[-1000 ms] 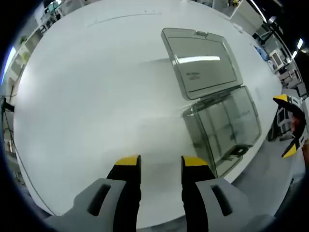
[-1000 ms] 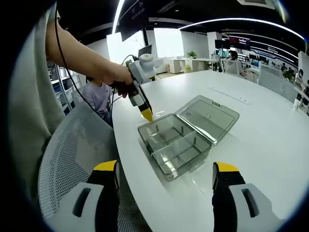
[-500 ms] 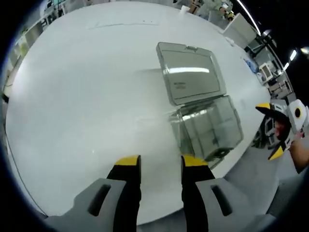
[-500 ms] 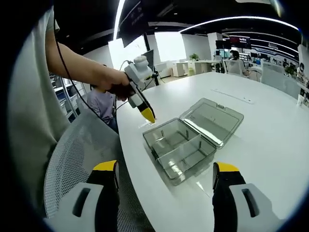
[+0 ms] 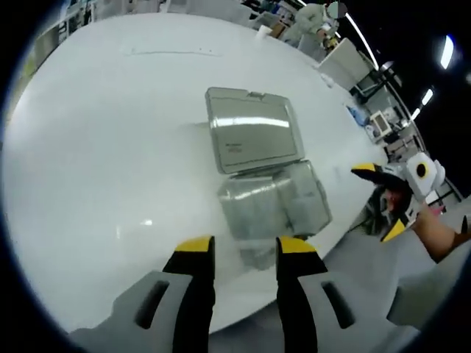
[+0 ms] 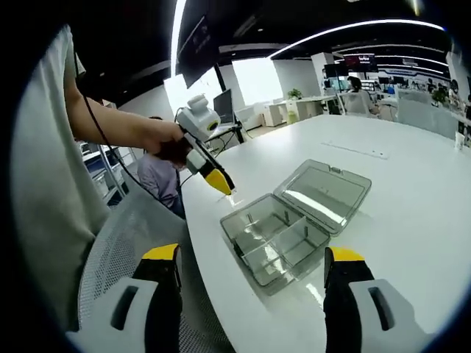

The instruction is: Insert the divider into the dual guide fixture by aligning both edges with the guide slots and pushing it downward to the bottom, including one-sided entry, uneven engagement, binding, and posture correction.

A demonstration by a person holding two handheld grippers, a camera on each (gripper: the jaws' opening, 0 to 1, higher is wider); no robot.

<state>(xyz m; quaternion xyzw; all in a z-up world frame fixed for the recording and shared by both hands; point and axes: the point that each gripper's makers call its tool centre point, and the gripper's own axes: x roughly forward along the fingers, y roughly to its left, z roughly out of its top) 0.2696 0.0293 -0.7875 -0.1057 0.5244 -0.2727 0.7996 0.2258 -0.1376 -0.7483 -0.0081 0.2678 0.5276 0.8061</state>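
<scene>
A clear grey plastic box (image 5: 274,209) lies on the white table (image 5: 110,147) with its hinged lid (image 5: 254,140) folded flat behind it. In the right gripper view the box (image 6: 259,220) shows thin clear partitions (image 6: 283,241) standing inside, beside the lid (image 6: 324,195). My left gripper (image 5: 244,246) hovers short of the box, its jaws a small gap apart with nothing seen between them. It also appears as the left gripper (image 6: 218,182), held above the table edge left of the box. My right gripper (image 6: 252,254) is wide open and empty, seen off the table edge as the right gripper (image 5: 379,202).
A grey mesh chair (image 6: 125,250) stands at the near table edge under the person's arm (image 6: 110,125). Another person (image 6: 158,176) sits behind it. The table runs wide to the right (image 6: 419,220). Desks and ceiling lights fill the far background.
The left gripper has lifted up and back from the box, which now sits lower and smaller in its view. The right gripper view has shifted slightly. Jaw gaps are unchanged.
</scene>
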